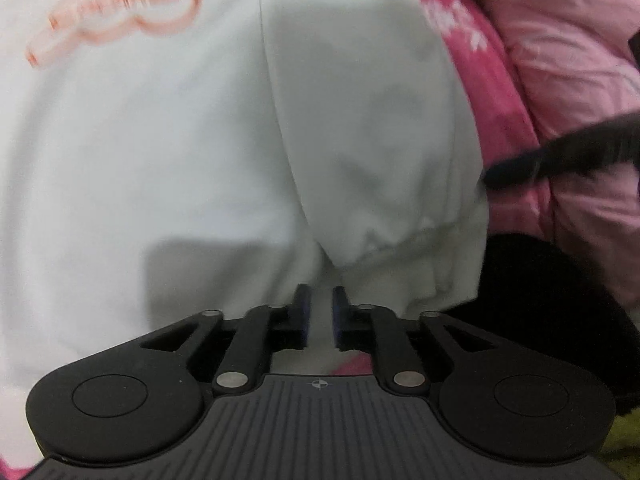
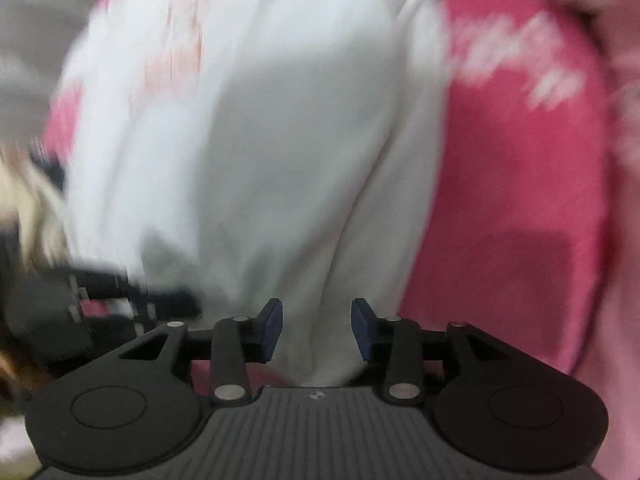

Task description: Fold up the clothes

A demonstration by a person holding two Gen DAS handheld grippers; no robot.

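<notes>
Left gripper points steeply down over a white sweatshirt, jaws narrowly parted, blue pads not pressing anything; white fabric shows in the slim gap, loose, not pinched. The sweatshirt fills most of the left wrist view, orange outline print at upper left (blurred, not readable). A sleeve is folded in over the body, its gathered cuff just ahead of the fingertips. Under the garment lies a deep pink blanket with white pattern; paler pink bedding beyond it at right. A dark strap-like thing crosses the right edge, cannot tell what it is.

Right gripper also aims down at the sweatshirt, jaws moderately open, pads clear of the cloth on both sides; a ridge of white fabric runs between them, untouched. Right wrist view heavily motion-blurred. Pink blanket to the right of the garment. Left gripper visible at lower left, smeared.
</notes>
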